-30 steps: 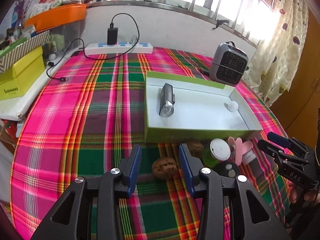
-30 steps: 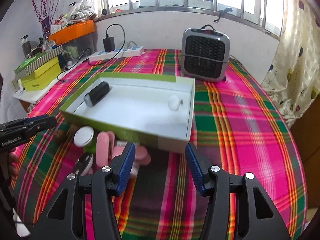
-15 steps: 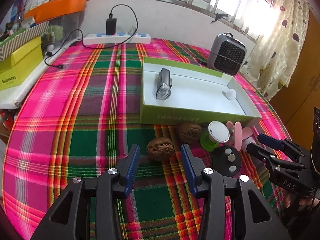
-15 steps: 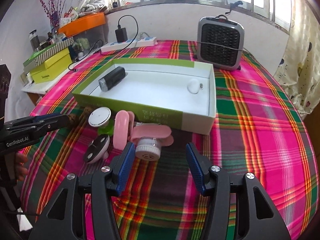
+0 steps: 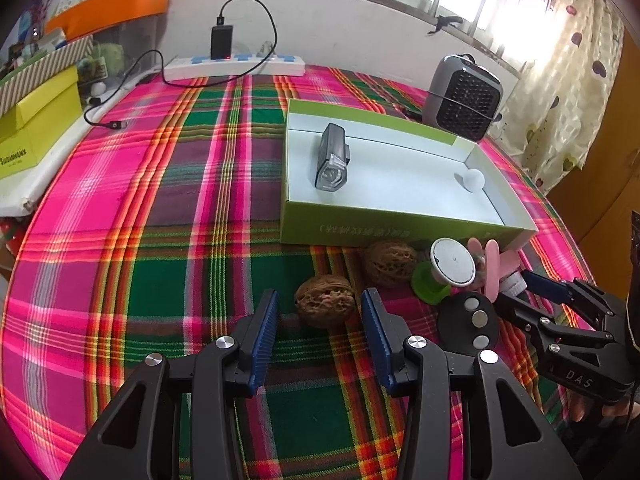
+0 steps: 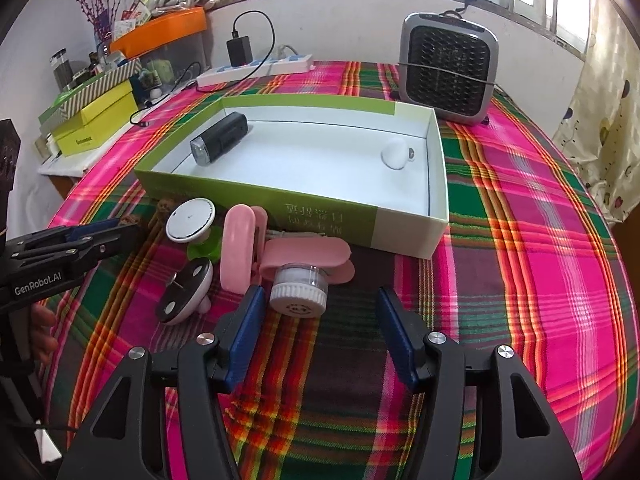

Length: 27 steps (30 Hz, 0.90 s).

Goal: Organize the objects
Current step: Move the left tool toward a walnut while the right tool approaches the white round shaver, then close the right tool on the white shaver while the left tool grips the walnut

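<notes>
Left wrist view: my left gripper is spread around a walnut, not touching. A second walnut and green spool crowd the box front. My right gripper, also spread, faces the pink fan.

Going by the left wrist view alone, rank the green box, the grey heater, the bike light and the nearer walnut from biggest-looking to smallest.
1. green box
2. grey heater
3. and 4. bike light and nearer walnut look alike; the walnut sits much closer to the camera, so I will not rank them.
</notes>
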{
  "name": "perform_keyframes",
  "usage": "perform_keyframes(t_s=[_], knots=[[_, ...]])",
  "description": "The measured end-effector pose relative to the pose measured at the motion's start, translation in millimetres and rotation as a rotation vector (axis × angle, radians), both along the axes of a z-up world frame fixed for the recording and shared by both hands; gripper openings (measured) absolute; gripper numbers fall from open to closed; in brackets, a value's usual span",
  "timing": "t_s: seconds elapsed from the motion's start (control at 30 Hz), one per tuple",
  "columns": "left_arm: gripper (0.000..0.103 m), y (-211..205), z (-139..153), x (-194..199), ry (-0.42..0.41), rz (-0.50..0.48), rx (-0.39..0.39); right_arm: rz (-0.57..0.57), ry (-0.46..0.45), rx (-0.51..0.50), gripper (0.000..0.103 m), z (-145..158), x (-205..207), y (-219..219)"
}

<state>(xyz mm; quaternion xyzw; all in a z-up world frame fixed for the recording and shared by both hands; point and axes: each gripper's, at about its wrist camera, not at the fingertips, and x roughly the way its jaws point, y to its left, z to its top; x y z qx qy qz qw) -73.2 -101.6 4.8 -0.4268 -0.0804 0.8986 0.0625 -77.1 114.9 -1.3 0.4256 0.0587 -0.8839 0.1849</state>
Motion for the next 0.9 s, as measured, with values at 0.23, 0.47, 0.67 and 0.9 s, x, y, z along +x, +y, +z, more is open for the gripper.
perform_keyframes(t_s=[0.23,0.47,0.67,0.9], knots=[[0.041,2.3,-0.4,-3.0,0.002,0.009,-0.015,-0.016,0.003,0.027,0.058,-0.8,-3.5,-1.9],[0.041,3.5,-1.0,-2.4,0.006,0.01,-0.022,-0.039,0.003,0.026,0.058,-0.2,-3.5,1.7],[0.039,2.8,-0.8,-2.6,0.003,0.013,-0.02,-0.048,0.005,0.024,0.053,0.2,-2.0,2.6],[0.031,-0.6,-0.7,-2.2,0.004,0.027,-0.028,-0.066,0.009,0.021,0.039,1.0,-2.3,7.1]])
